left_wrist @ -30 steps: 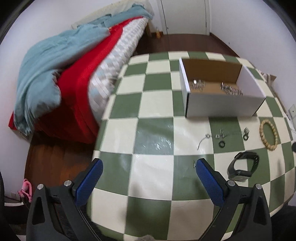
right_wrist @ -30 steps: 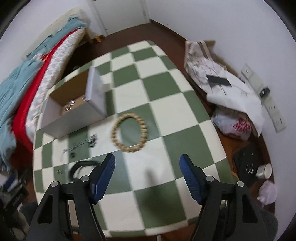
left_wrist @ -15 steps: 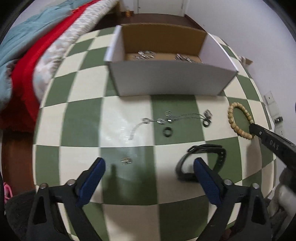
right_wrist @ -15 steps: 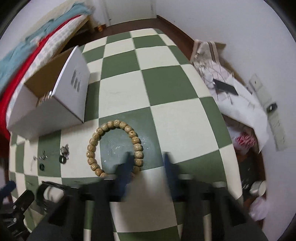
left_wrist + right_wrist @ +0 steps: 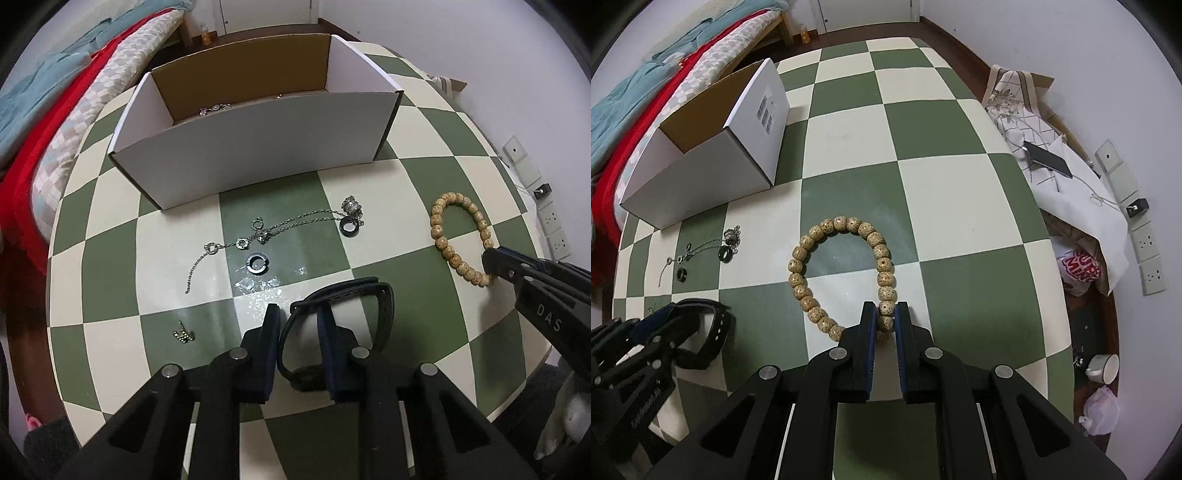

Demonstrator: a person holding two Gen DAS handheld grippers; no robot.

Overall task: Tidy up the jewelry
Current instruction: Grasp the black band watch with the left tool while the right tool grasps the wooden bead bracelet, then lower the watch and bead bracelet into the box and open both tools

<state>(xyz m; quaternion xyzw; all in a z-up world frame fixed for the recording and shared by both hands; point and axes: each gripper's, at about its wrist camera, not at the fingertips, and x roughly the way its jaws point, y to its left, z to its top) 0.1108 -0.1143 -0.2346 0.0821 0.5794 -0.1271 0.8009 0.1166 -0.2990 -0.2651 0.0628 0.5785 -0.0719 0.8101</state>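
Observation:
My left gripper [image 5: 297, 317] has closed on the strap of a black wristband [image 5: 373, 291] lying on the checkered table. My right gripper [image 5: 885, 314] is shut on a bead of the wooden bead bracelet [image 5: 812, 240], which lies flat; it also shows in the left wrist view [image 5: 437, 225]. A silver chain [image 5: 280, 225], two dark rings [image 5: 257, 264] [image 5: 349, 227], a silver charm [image 5: 351, 205] and a small gold piece [image 5: 183, 334] lie loose. An open white box [image 5: 258, 147] holds some silver jewelry [image 5: 214, 108].
The green and cream checkered table [image 5: 923, 203] ends close behind both grippers. A bed with red and blue covers [image 5: 646, 92] lies to the left. Bags, a phone [image 5: 1049, 157], a cup [image 5: 1102, 367] and wall sockets [image 5: 1145, 240] are on the right.
Both grippers moved forward and down to the table and closed: the left onto the black wristband, the right onto the bead bracelet.

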